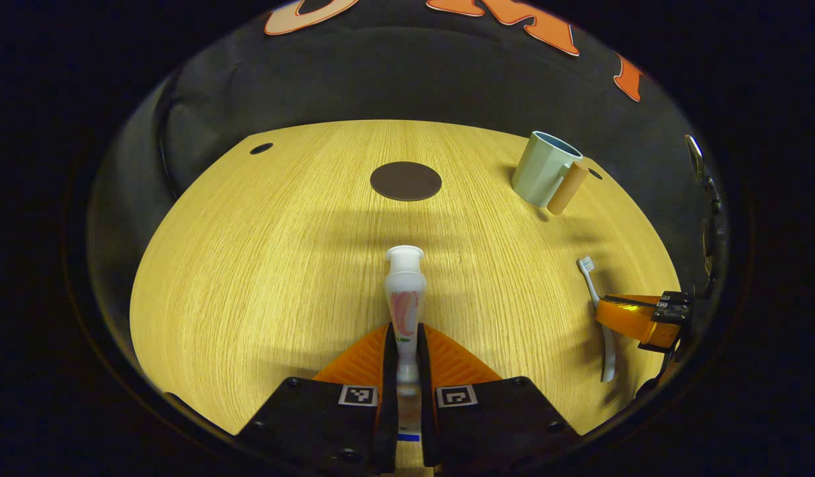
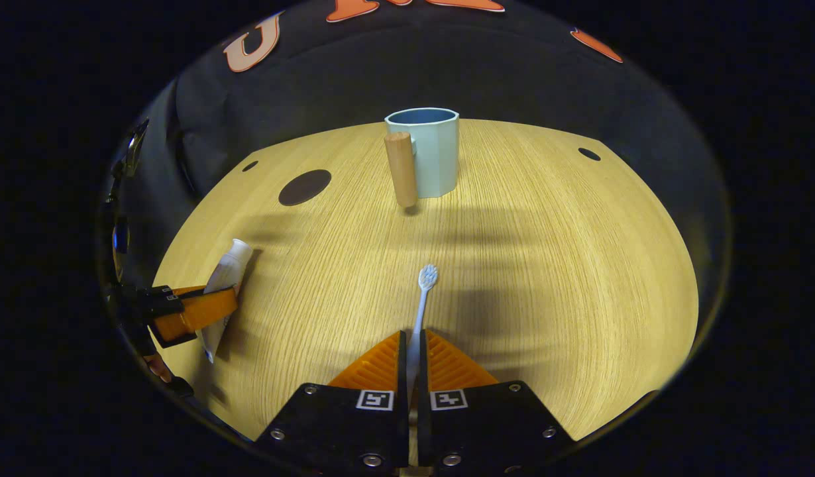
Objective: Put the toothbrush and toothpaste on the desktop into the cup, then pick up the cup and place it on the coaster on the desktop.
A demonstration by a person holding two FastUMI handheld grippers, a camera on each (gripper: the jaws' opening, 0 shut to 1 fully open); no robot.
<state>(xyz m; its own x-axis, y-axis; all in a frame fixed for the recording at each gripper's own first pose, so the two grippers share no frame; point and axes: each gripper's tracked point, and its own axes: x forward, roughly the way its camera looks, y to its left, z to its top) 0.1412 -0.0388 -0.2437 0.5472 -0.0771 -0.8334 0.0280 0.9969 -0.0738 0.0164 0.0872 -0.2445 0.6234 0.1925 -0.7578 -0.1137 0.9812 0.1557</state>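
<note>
A: Start at the left tool (image 1: 407, 351). What has it got?

B: Its two orange fingers are pressed against the flat tail end of the toothpaste tube (image 1: 405, 301), which points straight ahead, white cap forward. In the right gripper view the same tool sits at the left edge with the tube poking out of it.

A: And the right tool (image 2: 413, 358)?

B: Closed on the handle of the toothbrush (image 2: 421, 311), bristle head out front. Both things look at or just above the counter (image 1: 262, 265); I can't tell whether either has been lifted clear.

A: What worries you from here?

B: The tube is soft and held near its end, so it may droop or pivot when tipped toward the cup (image 2: 429, 151). The toothbrush is thin and smooth; held low on the handle, it could twist between the fingers. The cup stands upright well beyond both tools, and if either item catches the rim, I'd guess the cup could tip over.

A: How does the cup look?

B: Pale green outside, blue inside, faceted walls, with a wooden peg-like handle (image 2: 401, 169) on the near side. Open mouth; its inside is hidden.

A: The coaster (image 1: 405, 181)?

B: Dark, round, flat, well apart from the cup, nothing on it.
</note>
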